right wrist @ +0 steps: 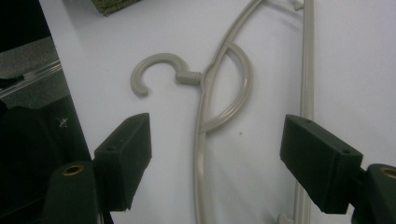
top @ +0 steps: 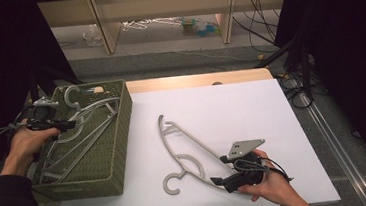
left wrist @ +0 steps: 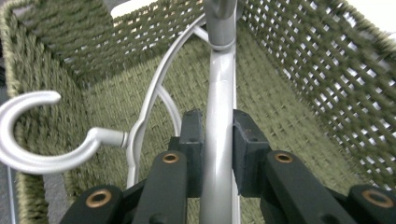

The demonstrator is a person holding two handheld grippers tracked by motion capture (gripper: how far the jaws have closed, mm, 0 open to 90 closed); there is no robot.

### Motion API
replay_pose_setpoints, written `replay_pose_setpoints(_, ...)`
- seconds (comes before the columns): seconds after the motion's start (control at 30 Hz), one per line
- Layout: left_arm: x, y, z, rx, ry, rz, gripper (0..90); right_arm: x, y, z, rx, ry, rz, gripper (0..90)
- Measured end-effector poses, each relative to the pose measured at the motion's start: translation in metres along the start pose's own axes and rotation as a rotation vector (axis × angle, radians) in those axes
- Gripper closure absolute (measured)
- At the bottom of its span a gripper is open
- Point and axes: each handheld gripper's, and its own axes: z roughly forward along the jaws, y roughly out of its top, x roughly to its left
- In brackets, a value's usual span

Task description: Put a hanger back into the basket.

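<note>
A pale grey plastic hanger [top: 187, 150] lies flat on the white table [top: 252, 112], long axis running near-right to far-left. The right gripper [right wrist: 215, 161], nearer, straddles it wide open and empty. The left gripper [left wrist: 218, 154] clamps a silver hanger [left wrist: 219, 93] inside the green woven basket [top: 118, 133] at left.

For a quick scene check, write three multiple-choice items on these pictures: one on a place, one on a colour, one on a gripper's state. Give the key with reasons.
1. Where does the hanger near the right gripper lie?
A. in the basket
B. on the white table top
C. on the floor

2. What colour is the basket?
A. green
B. red
C. blue

3. How is the left gripper?
A. open over bare table
B. shut on a hanger bar
C. shut on the basket rim

Key: 1 B, it lies flat on the white table top. 2 A, the weave is olive green. 3 B, its jaws press a grey hanger bar between them.
</note>
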Motion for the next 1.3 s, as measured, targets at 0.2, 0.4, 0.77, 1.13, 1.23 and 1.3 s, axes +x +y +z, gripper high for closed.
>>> replay_pose_setpoints(0.2, 0.008, -0.019, 0.013, 0.044, 0.004, -0.042, 73.8, 0.0, 0.0, 0.0, 0.003, 0.003, 0.007, 26.0)
replay_pose_setpoints(0.4, 0.012, -0.03, 0.022, 0.077, 0.012, -0.062, 70.2, 0.0, 0.0, 0.001, 0.001, -0.004, 0.0, 26.0)
replay_pose_setpoints(0.77, 0.01, -0.031, 0.016, 0.038, 0.147, -0.128, 43.6, -0.001, -0.001, 0.001, -0.001, -0.001, -0.001, 26.0)
replay_pose_setpoints(1.13, -0.032, -0.033, -0.026, -0.152, 0.053, -0.085, 31.9, -0.001, -0.002, 0.004, -0.004, -0.004, 0.001, 24.4)
replay_pose_setpoints(1.23, -0.054, -0.036, -0.032, -0.228, 0.017, -0.1, 29.4, -0.002, -0.002, 0.004, -0.017, -0.01, 0.008, 24.0)
replay_pose_setpoints(1.3, -0.068, -0.039, -0.036, -0.265, -0.016, -0.104, 28.3, -0.003, -0.002, 0.004, -0.025, -0.011, 0.002, 23.6)
